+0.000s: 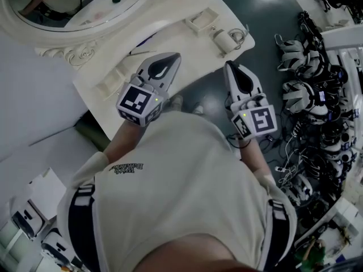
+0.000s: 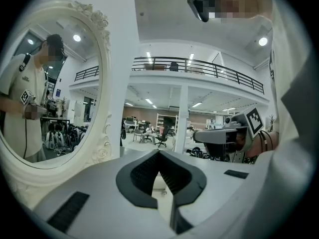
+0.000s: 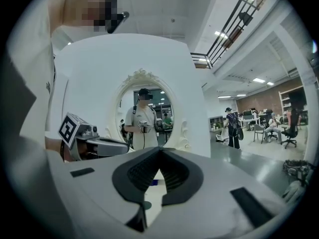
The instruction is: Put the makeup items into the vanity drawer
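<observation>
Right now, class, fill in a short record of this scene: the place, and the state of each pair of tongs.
Place: vanity with mirror
Left tongs: shut, nothing held
Right tongs: shut, nothing held
Task progress: no makeup item picked up

Smooth vanity top [image 1: 187, 35], reflective glass mirror [image 2: 50, 93], matt cloth shirt [image 1: 187, 174]
</observation>
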`<state>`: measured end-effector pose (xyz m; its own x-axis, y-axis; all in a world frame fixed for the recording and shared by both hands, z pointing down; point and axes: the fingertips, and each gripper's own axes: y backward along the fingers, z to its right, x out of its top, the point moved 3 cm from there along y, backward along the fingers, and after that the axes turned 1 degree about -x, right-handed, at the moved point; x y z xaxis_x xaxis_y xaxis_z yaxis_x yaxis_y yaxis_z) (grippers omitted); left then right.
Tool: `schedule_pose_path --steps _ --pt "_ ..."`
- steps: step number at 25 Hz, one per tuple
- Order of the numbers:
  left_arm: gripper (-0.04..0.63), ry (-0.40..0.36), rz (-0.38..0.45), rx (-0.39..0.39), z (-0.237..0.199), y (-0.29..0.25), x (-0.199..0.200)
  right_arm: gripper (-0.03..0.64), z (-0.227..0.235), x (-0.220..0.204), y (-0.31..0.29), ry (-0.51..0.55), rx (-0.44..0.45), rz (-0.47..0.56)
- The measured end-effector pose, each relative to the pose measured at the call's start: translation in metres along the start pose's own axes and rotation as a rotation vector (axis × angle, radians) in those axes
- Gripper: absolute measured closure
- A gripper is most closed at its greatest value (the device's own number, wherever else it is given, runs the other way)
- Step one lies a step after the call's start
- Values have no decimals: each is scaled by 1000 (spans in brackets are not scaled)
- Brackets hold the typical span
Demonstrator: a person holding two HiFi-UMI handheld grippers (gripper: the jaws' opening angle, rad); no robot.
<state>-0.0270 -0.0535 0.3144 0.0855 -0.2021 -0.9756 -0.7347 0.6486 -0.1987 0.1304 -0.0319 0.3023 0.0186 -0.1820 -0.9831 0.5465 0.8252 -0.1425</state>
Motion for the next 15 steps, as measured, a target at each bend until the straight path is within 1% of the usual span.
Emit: schedule_pose_path --steps 4,6,12,13,15 --pt "583 -4 3 11 4 -4 0 612 5 -3 -3 -8 26 2" --pt "583 7 6 29 2 -4 -1 612 5 -4 -7 -9 44 4" --pt "584 32 18 148 -32 -5 -2 611 2 -7 -38 8 135 -9" --pt "583 35 10 168 -37 -3 -3 609 1 -6 -45 17 157 -18" --pt "583 40 -18 206 -50 1 -8 583 -4 -7 -62 36 205 -45"
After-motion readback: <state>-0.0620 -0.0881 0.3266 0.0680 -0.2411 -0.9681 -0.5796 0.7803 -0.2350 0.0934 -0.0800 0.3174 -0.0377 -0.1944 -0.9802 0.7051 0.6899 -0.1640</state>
